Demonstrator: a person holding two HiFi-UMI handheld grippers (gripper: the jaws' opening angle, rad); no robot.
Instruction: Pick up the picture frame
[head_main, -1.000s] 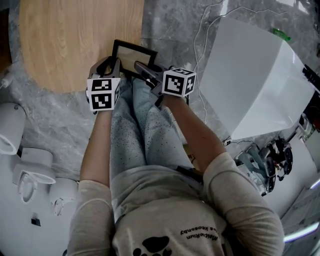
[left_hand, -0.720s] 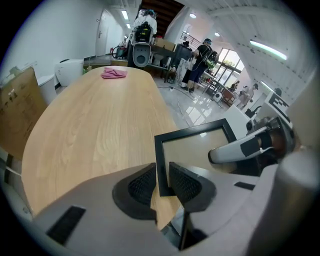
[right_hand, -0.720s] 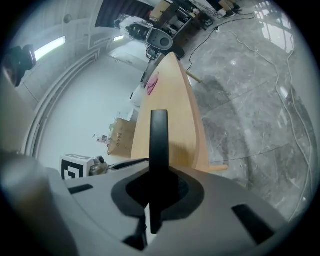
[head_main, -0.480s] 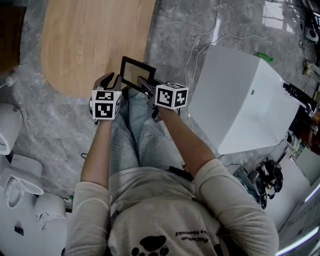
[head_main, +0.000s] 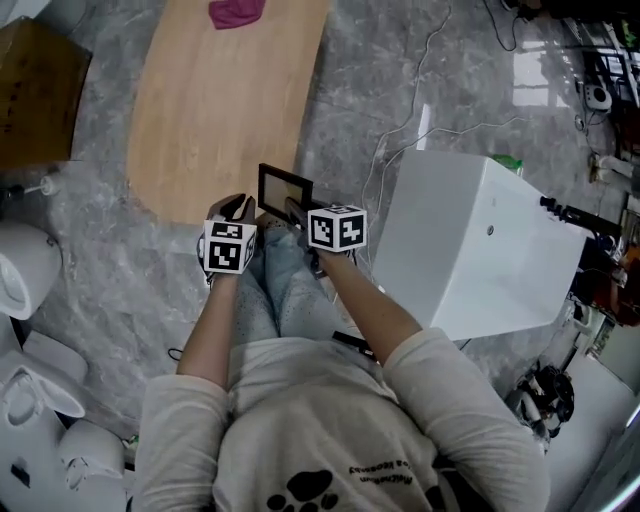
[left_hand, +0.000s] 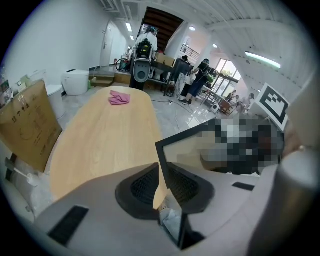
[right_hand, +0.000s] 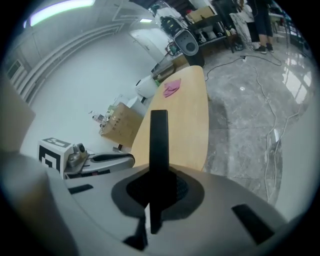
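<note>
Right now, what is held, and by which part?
The black-rimmed rectangular picture frame: left gripper clamps its left side, right gripper its right side.

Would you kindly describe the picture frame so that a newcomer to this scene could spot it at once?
Find the long pale wooden table on the grey stone floor. Over its near rounded end, the picture frame is gripped by the left gripper and the right gripper. It is the only thin black rectangle there; the pink cloth lies at the far end.

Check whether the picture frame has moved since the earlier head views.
Yes: the picture frame has drawn back toward the near end of the wooden table, apparently lifting.
</note>
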